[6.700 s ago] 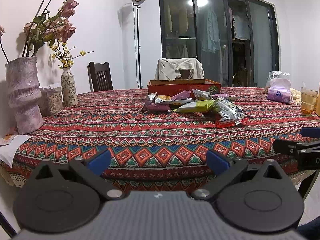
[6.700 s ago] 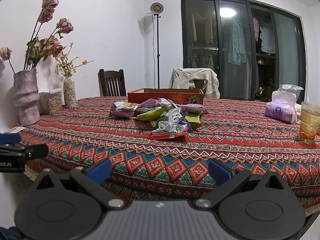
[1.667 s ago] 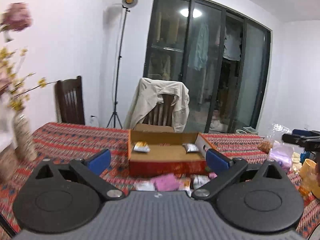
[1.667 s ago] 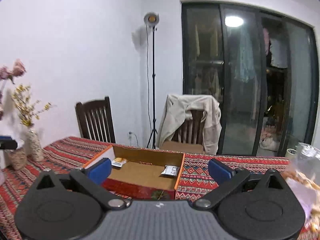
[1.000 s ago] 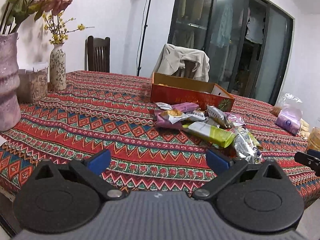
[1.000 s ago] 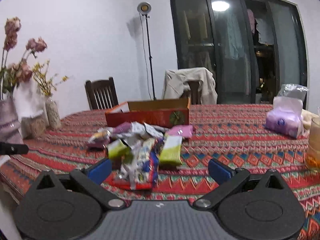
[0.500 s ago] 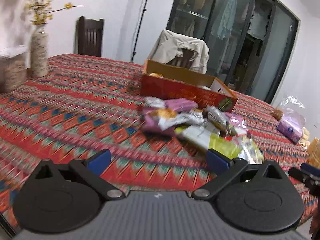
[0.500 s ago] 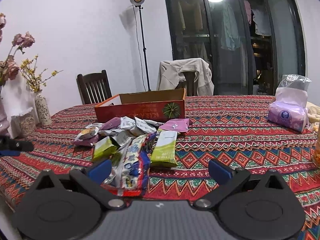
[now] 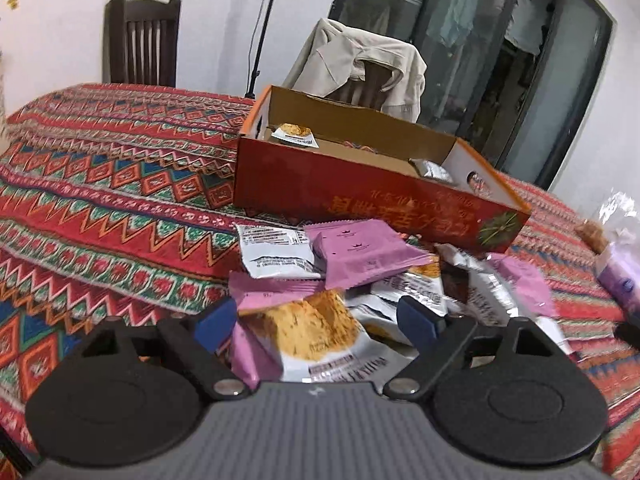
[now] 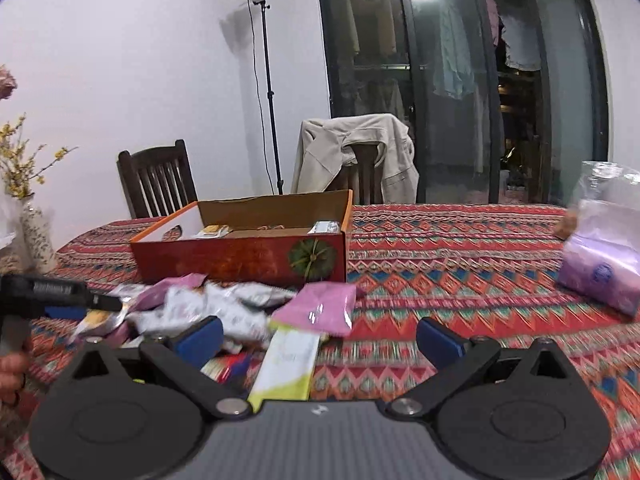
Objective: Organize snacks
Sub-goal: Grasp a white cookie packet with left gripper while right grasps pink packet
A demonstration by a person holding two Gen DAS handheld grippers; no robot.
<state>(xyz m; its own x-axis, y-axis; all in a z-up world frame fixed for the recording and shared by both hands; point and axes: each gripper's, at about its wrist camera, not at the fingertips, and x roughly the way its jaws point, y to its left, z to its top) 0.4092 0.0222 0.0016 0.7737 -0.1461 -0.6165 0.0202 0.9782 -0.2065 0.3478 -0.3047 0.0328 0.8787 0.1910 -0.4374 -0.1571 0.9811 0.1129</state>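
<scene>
A red cardboard box stands open on the patterned tablecloth with two packets inside, one at its left end and one at its right end. A pile of snack packets lies in front of it, with pink packets on top. My left gripper is low over the pile and its jaws are closing. A pink and white cake packet lies between its fingers, and the pads are not pressing on it. My right gripper is open above a green and white packet beside a pink one.
A purple tissue pack and a clear bag sit at the table's right side. A small vase stands at the left edge. Behind the table are a dark wooden chair and a chair draped with a jacket. A hand holds the left tool.
Both grippers have moved forward to the snack pile. The left one has dropped onto it, its jaws narrower, with the cake packet now between its fingers.
</scene>
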